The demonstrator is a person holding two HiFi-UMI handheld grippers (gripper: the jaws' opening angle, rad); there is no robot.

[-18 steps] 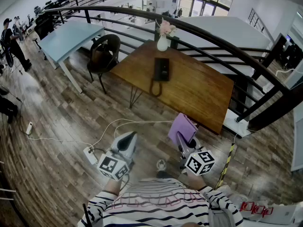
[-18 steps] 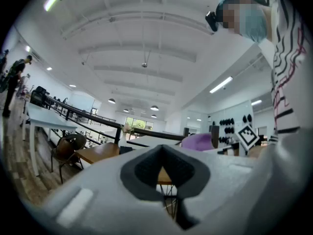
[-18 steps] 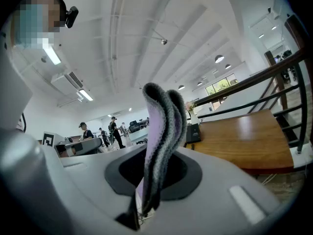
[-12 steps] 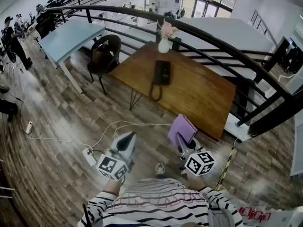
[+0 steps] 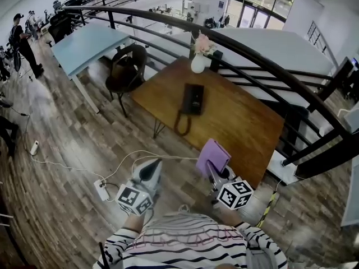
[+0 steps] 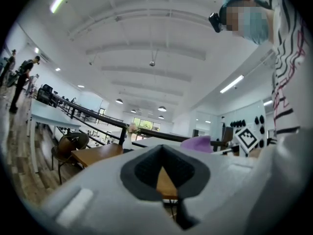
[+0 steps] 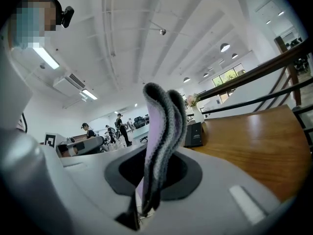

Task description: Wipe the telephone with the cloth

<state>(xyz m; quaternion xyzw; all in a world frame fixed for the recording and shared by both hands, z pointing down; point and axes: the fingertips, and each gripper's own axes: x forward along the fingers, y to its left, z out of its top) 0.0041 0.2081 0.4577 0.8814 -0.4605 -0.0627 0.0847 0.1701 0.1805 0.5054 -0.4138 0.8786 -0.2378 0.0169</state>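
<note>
With the right gripper [image 5: 213,170] clamped on the folded purple cloth [image 5: 212,154] and the left gripper [image 5: 149,169] closed on nothing, the black telephone [image 5: 194,98] lies well ahead on the wooden surface [image 5: 242,120], so carry the cloth forward and lay it flat.

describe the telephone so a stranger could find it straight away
Find the brown wooden table beside the curved black railing. The telephone lies near its far end, in front of a white vase of flowers. Unlike the vase, it is flat and black, with a cord looping off the edge.
</note>
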